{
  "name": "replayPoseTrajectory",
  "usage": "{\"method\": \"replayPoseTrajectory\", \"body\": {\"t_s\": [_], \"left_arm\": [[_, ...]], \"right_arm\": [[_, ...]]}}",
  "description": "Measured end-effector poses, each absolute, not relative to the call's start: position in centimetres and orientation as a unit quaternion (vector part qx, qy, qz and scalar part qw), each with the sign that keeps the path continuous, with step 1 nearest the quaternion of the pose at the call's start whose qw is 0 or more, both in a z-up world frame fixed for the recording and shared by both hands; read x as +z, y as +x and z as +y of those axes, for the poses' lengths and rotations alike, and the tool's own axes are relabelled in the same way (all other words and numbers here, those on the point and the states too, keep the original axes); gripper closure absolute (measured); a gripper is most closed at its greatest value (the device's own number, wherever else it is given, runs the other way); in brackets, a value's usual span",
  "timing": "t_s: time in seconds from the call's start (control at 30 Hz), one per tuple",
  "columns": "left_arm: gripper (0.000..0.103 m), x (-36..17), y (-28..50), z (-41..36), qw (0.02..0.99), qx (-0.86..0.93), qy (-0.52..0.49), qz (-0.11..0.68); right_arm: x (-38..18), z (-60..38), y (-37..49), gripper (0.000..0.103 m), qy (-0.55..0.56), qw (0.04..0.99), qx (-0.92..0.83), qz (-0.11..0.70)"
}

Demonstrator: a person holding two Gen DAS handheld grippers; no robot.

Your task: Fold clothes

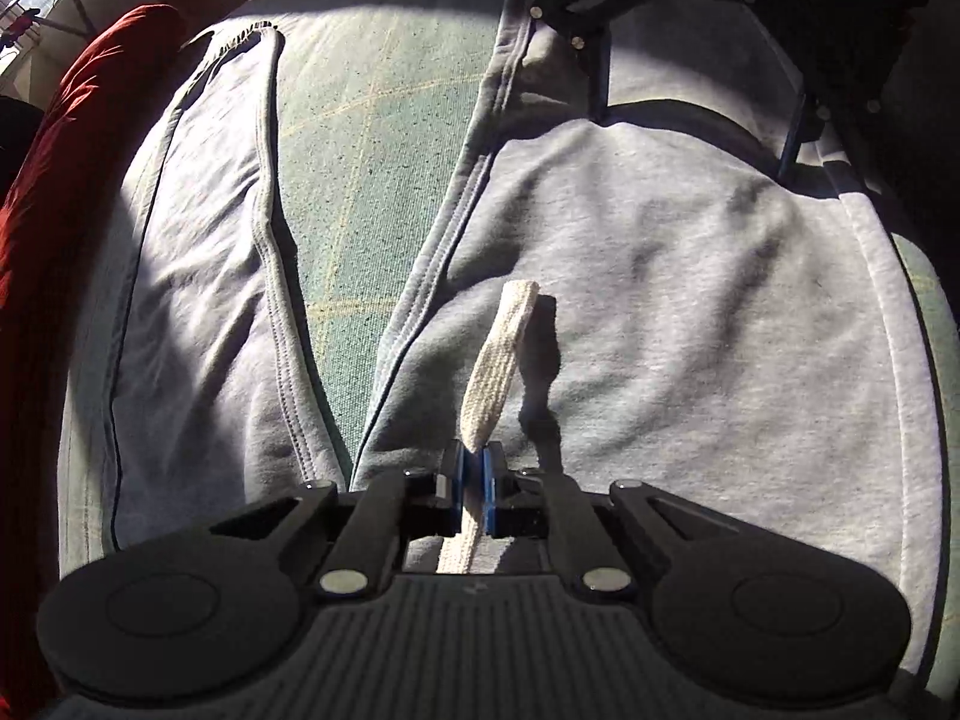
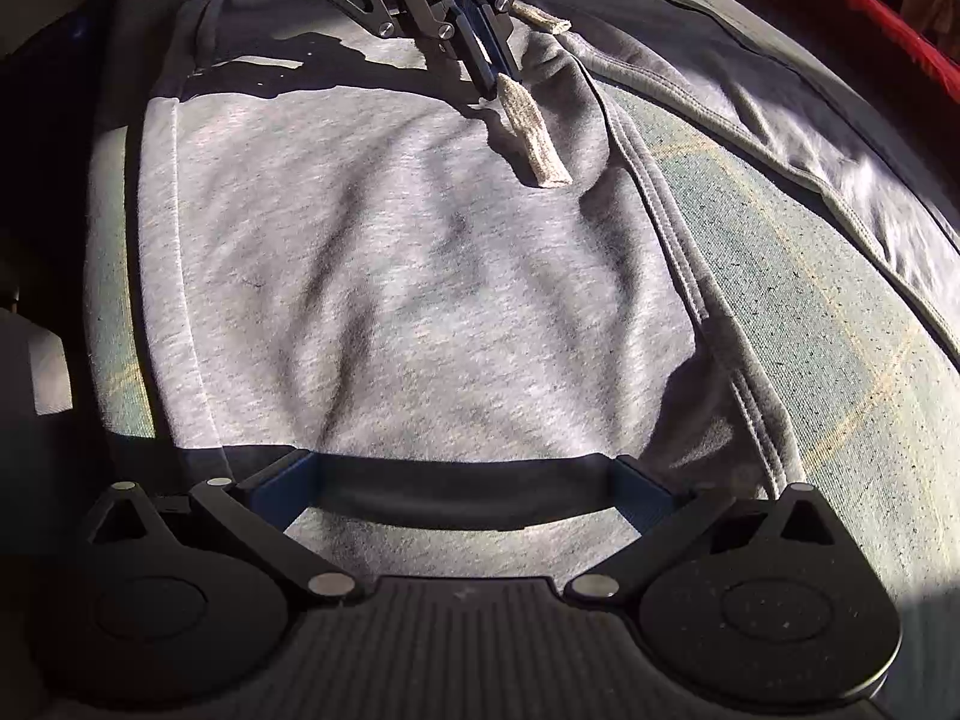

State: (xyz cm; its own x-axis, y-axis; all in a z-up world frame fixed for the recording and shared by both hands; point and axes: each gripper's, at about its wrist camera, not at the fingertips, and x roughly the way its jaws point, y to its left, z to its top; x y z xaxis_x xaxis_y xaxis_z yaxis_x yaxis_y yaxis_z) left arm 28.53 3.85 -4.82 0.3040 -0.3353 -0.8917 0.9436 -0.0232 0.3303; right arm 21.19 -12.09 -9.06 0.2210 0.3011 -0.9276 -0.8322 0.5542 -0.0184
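Note:
Grey sweatpants (image 1: 690, 300) lie spread on a green mat (image 1: 360, 150), with the two legs splitting apart. My left gripper (image 1: 474, 468) is shut on the white flat drawstring (image 1: 498, 360), whose free end sticks out ahead over the grey cloth. The right wrist view shows the same left gripper (image 2: 492, 78) at the top, pinching the drawstring (image 2: 534, 132). My right gripper (image 2: 465, 480) stands open and wide, low over the grey fabric (image 2: 390, 300), with only flat cloth between its fingers. In the left wrist view the right gripper (image 1: 696, 120) is at the upper right.
A red cloth (image 1: 72, 150) is bunched along the left side of the mat, and shows as a red cloth (image 2: 870, 12) at the upper right of the right wrist view. Hard sunlight throws dark shadows across the fabric. The mat (image 2: 810, 300) shows bare between the legs.

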Motion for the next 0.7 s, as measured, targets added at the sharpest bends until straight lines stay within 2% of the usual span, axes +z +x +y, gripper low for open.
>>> {"method": "replayPoseTrajectory", "body": {"t_s": [0.33,0.37,0.43,0.47,0.53,0.7], "left_arm": [[0.097,-0.3,38.2,2.4,0.732,-0.42,0.466,0.266],[0.088,-0.2,39.6,2.2,0.741,-0.41,0.456,0.271],[0.085,-0.3,42.0,2.4,0.759,-0.392,0.424,0.3],[0.077,-0.5,42.8,2.7,0.769,-0.379,0.41,0.311],[0.068,-0.9,43.7,3.8,0.786,-0.351,0.381,0.337],[0.063,-1.6,42.6,8.6,0.807,-0.301,0.315,0.398]], "right_arm": [[-8.9,-12.3,21.0,0.0,-0.267,0.734,0.386,0.49],[-8.9,-12.3,21.0,0.0,-0.267,0.734,0.386,0.49],[-8.9,-12.3,21.0,0.0,-0.267,0.734,0.386,0.49],[-8.9,-12.3,21.0,0.0,-0.267,0.734,0.386,0.49],[-9.0,-12.3,21.1,0.0,-0.267,0.734,0.385,0.491],[-9.0,-12.3,21.0,0.0,-0.265,0.736,0.385,0.489]]}}
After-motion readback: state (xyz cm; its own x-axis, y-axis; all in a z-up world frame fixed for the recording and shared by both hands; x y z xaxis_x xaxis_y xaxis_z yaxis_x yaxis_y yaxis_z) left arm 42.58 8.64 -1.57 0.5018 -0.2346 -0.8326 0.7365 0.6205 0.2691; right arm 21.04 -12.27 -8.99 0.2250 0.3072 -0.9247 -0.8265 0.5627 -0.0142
